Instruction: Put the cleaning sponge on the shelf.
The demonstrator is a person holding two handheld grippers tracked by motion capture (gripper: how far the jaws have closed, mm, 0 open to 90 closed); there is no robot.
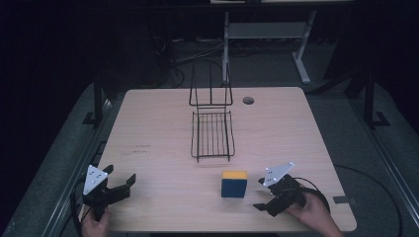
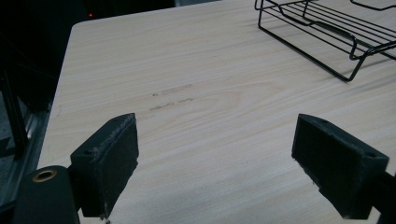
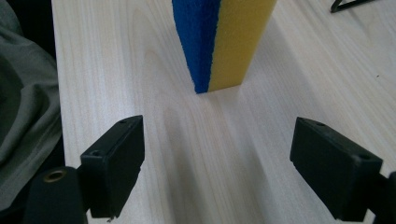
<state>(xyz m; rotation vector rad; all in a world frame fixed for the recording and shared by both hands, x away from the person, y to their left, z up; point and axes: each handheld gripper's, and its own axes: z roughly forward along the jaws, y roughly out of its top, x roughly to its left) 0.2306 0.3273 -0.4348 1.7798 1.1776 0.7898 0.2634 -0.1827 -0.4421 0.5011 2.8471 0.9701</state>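
The blue and yellow sponge block (image 1: 233, 183) stands on its edge on the table (image 1: 163, 197), on the person's side of the black wire rack (image 1: 213, 133) and well apart from it. The right gripper (image 1: 261, 193) sits just beside the block, on the side away from the left gripper, with its jaws spread wide and nothing between them. In the right gripper view the block (image 3: 219, 42) rises straight ahead of the jaws, one corner edge turned toward them.

The step in hand looks like closing in on the block to pick it up. To do that well, I'd say the gripper should slide forward low over the table until the jaws straddle the block, turning a little so the pads meet flat faces rather than that corner, then squeeze gently, since foam gives.

The right hand (image 1: 311, 212) holds its gripper low and angled toward the block. The left gripper (image 1: 120, 182) rests farther from the block, also wide open and empty, pointing across bare table toward the rack (image 2: 327, 37).
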